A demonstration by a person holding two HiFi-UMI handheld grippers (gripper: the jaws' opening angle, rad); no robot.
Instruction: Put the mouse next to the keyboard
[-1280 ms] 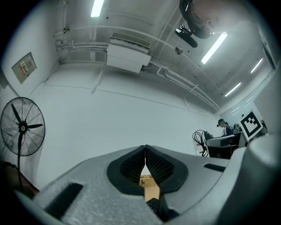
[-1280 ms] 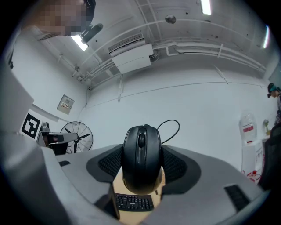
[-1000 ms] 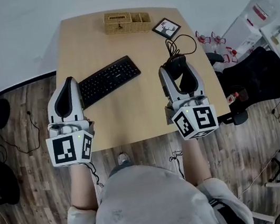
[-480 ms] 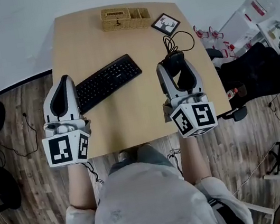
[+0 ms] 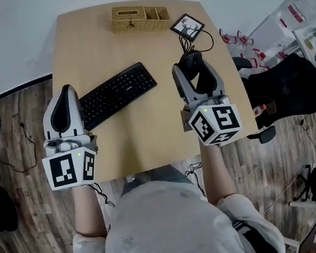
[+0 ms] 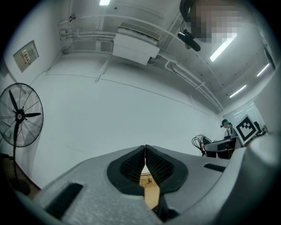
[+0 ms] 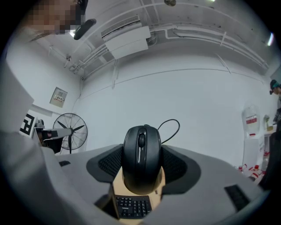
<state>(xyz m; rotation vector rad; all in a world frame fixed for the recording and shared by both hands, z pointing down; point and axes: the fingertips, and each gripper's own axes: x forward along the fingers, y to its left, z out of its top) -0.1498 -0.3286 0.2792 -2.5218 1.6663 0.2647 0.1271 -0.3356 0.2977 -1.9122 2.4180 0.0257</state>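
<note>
Since a second ago, both tongs have drifted toward the left of the head view. The left gripper [image 5: 63, 94] overlapped the end of the long black computer keyboard [image 5: 117, 92] then, and it now sits just beside that left end, over the table's left edge. Its jaws are pressed together tip to tip with nothing between them.

The right gripper [image 5: 195, 72] is clamped on the glossy black corded mouse [image 7: 141, 158], one ribbed pad against each flank and the scroll wheel facing the camera. The mouse is over the right part of the pale wooden table [image 5: 148, 137], apart from the keyboard's right end, with bare wood between them. We cannot tell whether it touches the tabletop. Its thin black cable [image 5: 195, 43] loops away toward the small black-framed square picture [image 5: 187, 27], which lies near the woven wicker basket [image 5: 140, 18] at the far edge.
</note>
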